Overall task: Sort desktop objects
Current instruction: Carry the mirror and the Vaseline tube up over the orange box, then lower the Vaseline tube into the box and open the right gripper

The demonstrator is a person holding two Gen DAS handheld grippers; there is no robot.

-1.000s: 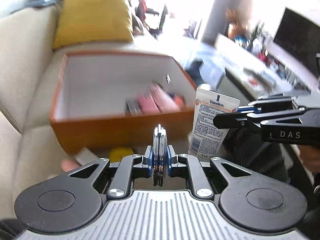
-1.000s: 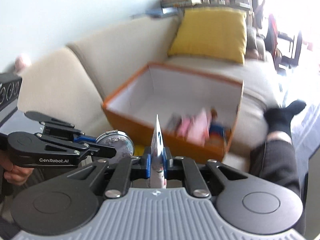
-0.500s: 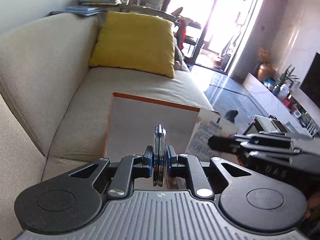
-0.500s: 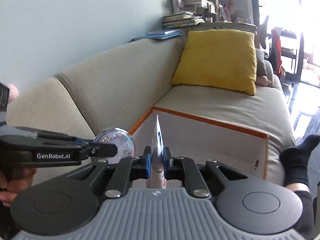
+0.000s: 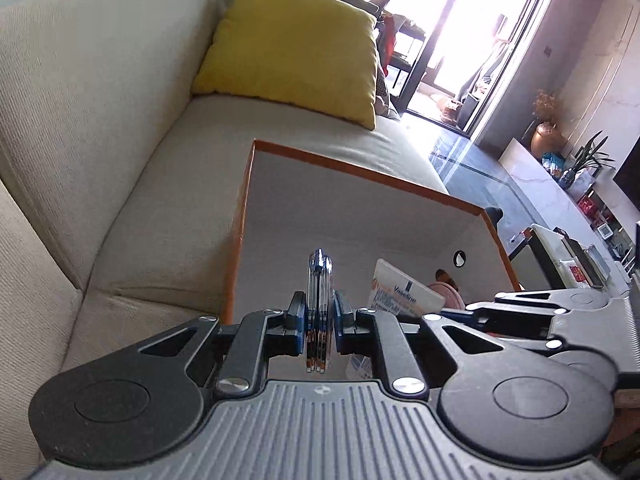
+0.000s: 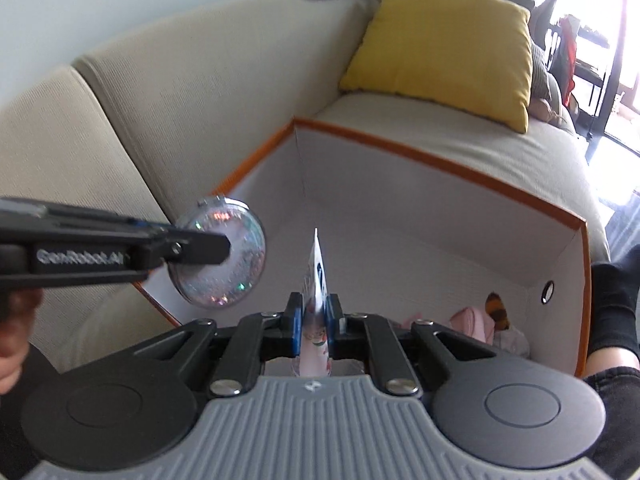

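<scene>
My left gripper (image 5: 319, 312) is shut on a round glittery compact (image 5: 319, 280), seen edge-on; the compact shows face-on in the right wrist view (image 6: 224, 260). My right gripper (image 6: 315, 312) is shut on a white Vaseline tube (image 6: 316, 272), also visible in the left wrist view (image 5: 404, 296). Both are held over the near edge of an orange box with a white inside (image 5: 360, 216) (image 6: 440, 208) on the sofa. Pink items (image 6: 472, 320) lie at the box's right end.
The box sits on a beige sofa (image 5: 100, 120) with a yellow cushion (image 5: 296, 48) (image 6: 444, 44) behind it. A person's leg in a black sock (image 6: 616, 308) is right of the box. A low table with clutter (image 5: 568, 248) stands at the right.
Both grippers have moved forward and a little lower over the box with their objects still held. The box's inside and the pink items show again.
</scene>
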